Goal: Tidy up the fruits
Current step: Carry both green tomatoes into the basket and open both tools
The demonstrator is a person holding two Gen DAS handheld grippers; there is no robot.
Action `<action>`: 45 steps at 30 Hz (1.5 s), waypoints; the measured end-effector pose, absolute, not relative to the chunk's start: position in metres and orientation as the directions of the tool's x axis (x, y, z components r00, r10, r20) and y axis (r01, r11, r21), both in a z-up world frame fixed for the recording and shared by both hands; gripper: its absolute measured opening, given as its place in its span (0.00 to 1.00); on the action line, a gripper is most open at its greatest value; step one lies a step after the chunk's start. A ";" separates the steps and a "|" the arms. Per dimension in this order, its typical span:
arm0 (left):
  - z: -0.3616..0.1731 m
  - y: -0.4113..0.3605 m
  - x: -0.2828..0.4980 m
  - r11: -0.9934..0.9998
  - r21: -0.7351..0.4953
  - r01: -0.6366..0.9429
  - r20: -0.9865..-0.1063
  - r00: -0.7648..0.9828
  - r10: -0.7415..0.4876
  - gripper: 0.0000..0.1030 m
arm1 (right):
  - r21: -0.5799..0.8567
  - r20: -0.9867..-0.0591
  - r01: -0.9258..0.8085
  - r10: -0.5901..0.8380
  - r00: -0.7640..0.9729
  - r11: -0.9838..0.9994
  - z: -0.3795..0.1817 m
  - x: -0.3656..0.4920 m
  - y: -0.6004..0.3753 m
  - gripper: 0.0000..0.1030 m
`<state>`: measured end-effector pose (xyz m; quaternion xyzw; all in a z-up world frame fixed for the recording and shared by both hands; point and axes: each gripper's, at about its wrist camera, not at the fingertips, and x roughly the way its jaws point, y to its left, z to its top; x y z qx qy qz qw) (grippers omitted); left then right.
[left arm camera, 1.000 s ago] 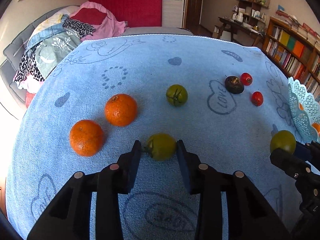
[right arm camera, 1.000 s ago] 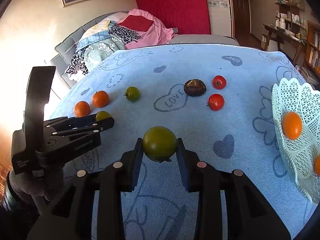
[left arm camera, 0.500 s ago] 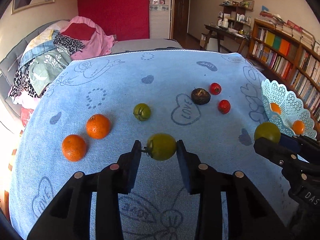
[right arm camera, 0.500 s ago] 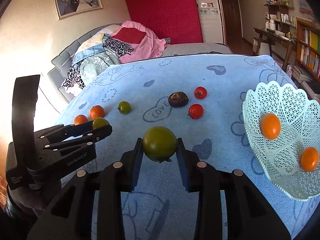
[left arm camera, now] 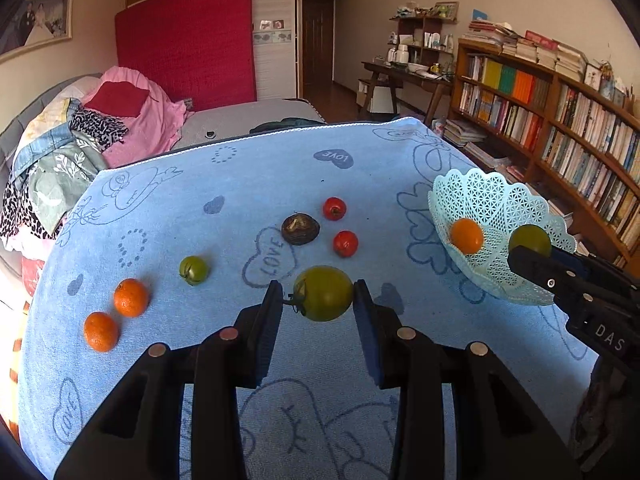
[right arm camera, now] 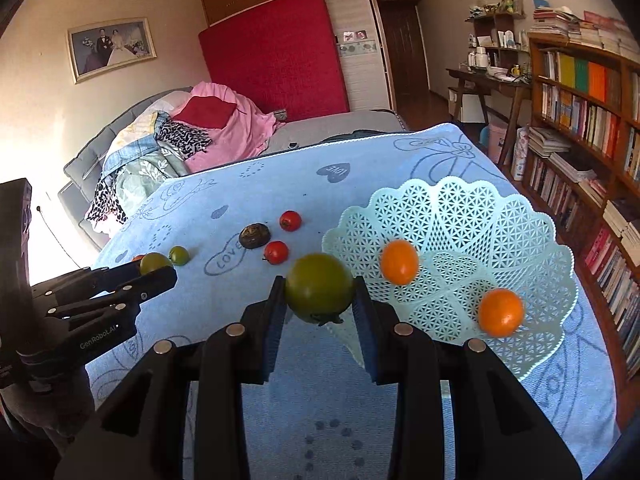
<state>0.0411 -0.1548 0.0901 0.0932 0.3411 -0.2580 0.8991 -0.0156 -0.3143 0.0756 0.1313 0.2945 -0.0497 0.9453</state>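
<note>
Tomato (left arm camera: 323, 293) in left gripper (left arm camera: 318, 300), stem leftward.

Red mattress (right arm camera: 276, 56) against wall, framed photo (right arm camera: 111, 48), bookshelf (left arm camera: 560, 120), clothes pile (left arm camera: 92, 140), wooden desk (left arm camera: 404, 76)

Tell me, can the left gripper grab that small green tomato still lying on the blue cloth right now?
Probably not yet: the left gripper is already shut on a green tomato, so it is full. Nothing stands around the small green tomato on the cloth otherwise.
</note>
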 end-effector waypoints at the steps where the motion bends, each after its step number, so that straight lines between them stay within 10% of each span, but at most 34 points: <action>1: 0.091 -0.160 0.040 0.845 -0.008 0.535 -0.661 0.631 -0.406 0.36 | 0.218 -0.569 0.186 -0.030 0.822 0.958 0.076 -0.020 -0.320 0.33; 29: 0.080 -0.284 0.016 0.692 -0.063 0.719 -0.674 0.481 -0.561 0.36 | 0.292 -0.573 0.343 -0.124 0.810 0.893 0.061 -0.063 -0.402 0.33; 32: 0.080 -0.283 0.019 0.689 -0.088 0.719 -0.671 0.469 -0.574 0.54 | 0.297 -0.569 0.351 -0.130 0.812 0.888 0.061 -0.064 -0.402 0.37; 34: 0.082 -0.279 0.020 0.703 -0.088 0.706 -0.659 0.488 -0.572 0.67 | 0.296 -0.552 0.367 -0.156 0.819 0.882 0.063 -0.067 -0.403 0.58; 45: 0.094 -0.249 0.030 0.789 -0.051 0.613 -0.623 0.598 -0.505 0.84 | 0.284 -0.528 0.382 -0.189 0.828 0.879 0.069 -0.073 -0.402 0.59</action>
